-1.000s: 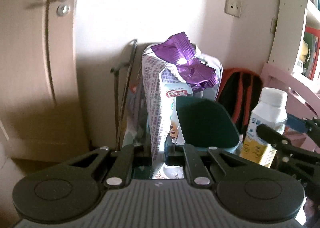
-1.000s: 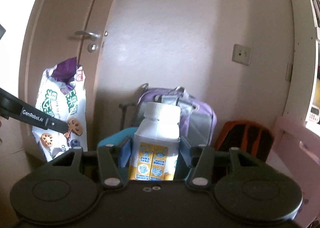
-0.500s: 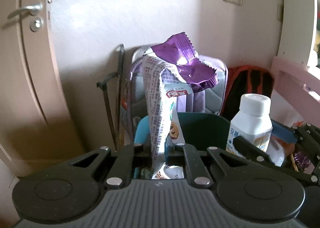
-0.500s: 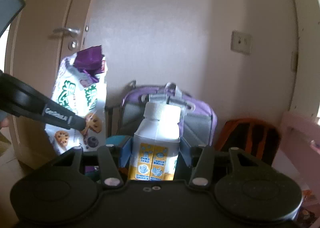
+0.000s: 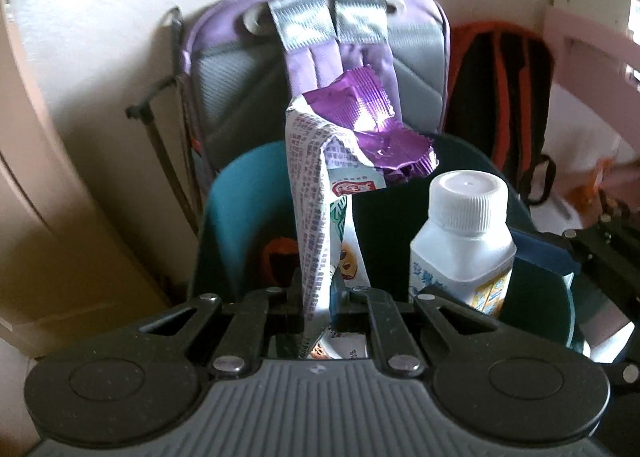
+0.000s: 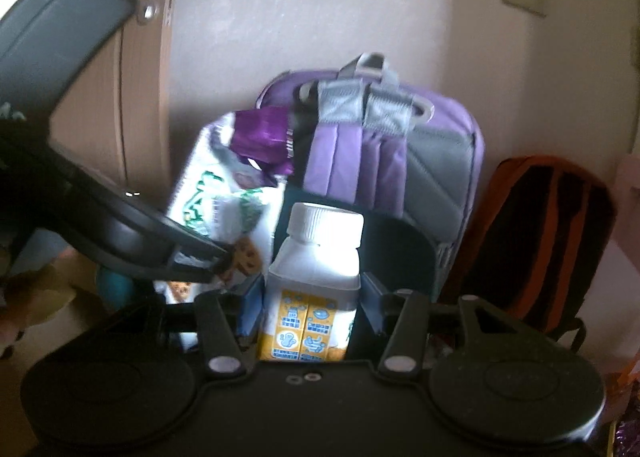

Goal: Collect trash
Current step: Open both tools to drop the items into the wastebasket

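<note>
— What's the left hand-held gripper [image 5: 316, 297] got?
— It's pinching a snack bag [image 5: 320, 225], printed in Chinese with biscuit pictures and a red logo too small to read; a purple wrapper [image 5: 372, 133] pokes from its top. The bag hangs above the teal bin [image 5: 236, 209].
— And on the right?
— The right hand-held gripper [image 6: 310, 297] clamps a white capped bottle [image 6: 316, 257] with a yellow label, lettering illegible, over the same bin, in front of a purple backpack [image 6: 432, 145].
</note>
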`<state>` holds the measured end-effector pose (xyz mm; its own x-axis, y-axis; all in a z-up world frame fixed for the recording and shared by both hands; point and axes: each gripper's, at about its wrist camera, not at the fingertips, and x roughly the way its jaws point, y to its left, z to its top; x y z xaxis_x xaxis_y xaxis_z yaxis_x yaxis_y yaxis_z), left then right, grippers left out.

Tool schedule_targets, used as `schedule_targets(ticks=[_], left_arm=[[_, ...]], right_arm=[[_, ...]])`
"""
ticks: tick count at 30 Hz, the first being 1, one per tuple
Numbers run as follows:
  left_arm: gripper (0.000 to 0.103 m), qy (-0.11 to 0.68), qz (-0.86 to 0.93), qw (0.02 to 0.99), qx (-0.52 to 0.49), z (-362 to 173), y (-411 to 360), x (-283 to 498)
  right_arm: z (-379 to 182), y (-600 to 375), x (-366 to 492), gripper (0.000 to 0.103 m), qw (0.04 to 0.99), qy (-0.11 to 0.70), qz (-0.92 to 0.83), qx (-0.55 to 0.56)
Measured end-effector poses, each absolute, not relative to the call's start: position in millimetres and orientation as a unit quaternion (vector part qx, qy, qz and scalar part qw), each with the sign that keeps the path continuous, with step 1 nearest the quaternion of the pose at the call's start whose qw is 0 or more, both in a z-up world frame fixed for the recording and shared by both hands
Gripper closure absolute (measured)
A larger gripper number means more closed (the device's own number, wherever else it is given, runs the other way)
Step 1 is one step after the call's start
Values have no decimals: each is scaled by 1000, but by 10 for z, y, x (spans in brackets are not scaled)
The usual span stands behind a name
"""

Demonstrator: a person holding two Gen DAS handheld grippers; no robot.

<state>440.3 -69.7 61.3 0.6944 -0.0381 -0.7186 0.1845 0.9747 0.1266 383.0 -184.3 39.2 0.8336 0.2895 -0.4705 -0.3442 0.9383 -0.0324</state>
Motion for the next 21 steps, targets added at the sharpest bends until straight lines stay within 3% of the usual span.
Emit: schedule_targets(ticks=[12, 21], left_arm=[[90, 430, -66, 895, 101, 426, -740, 4649], [71, 422, -63, 902, 70, 569, -679, 4488]], right_arm=[[306, -1818, 3911, 48, 943, 271, 182, -68], [401, -1949, 3840, 45, 947, 266, 176, -47]])
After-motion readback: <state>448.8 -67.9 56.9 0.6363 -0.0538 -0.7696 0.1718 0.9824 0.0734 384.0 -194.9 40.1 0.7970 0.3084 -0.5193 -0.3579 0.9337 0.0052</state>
